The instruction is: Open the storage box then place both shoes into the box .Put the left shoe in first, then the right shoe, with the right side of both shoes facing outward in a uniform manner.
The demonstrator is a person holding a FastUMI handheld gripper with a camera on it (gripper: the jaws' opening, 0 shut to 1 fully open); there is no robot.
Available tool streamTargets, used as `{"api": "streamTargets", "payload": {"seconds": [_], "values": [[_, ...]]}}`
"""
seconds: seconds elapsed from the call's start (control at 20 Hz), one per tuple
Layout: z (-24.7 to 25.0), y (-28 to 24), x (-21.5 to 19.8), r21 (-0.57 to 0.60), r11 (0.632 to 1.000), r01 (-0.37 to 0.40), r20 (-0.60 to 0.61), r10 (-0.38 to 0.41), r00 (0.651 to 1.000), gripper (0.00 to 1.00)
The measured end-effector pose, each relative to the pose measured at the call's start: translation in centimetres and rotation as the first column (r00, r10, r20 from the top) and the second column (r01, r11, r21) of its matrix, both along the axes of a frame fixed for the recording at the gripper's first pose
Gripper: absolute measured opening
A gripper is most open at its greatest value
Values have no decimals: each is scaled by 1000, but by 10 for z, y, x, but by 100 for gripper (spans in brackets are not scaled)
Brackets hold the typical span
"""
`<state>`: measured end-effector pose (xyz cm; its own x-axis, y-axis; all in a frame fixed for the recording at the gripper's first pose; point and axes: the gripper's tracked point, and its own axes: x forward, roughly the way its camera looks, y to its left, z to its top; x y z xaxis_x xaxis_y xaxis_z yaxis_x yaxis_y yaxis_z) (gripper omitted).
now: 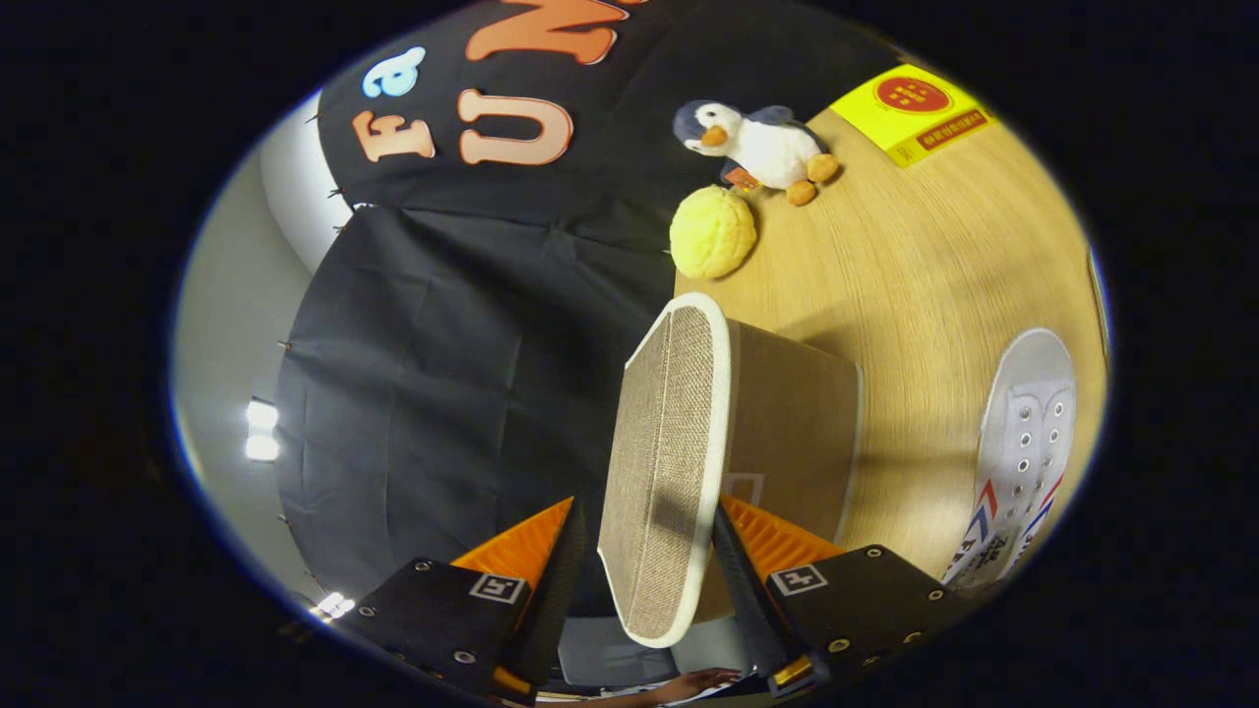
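The view is rolled on its side, so the wooden surface (944, 295) is standing up along the right. At the left, the black cloth wall (443, 374) is hanging behind everything, with a pale room wall beyond it. The hand-held gripper (644, 551) is reaching forward with its fingers spread to either side of the storage box's lid (669, 462); whether both are pressing on it cannot be told. The lid is showing its woven top face with a pale rim, and its long axis is running away from the fingers towards the far toys. Just right of the lid, the tan box (797, 433) is sitting on the surface. Far beyond it, a yellow knitted ball (712, 232) is lying close to the surface's edge, with a plush penguin (762, 146) just past it and a yellow card (915, 110) further right. At the right, a white shoe (1018, 452) is lying well apart from the box, toe pointing far, with bare wood between them.
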<state>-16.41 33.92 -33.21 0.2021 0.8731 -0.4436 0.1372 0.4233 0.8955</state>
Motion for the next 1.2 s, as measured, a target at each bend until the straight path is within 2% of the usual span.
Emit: {"api": "streamTargets", "payload": {"seconds": [0.1,0.2,0.55,0.75,0.85,1.0,1.2], "values": [[7,12,0,3,1000,-17,18,17,1000,69],[26,23,7,31,999,-11,48,9,999,53],[99,65,53,82,996,18,190,-33,981,18],[111,116,48,77,995,-58,164,45,985,16],[117,137,49,41,995,-91,227,80,971,16],[125,177,50,18,994,-111,263,103,959,16],[109,224,55,-32,992,-123,271,127,954,18]]}}
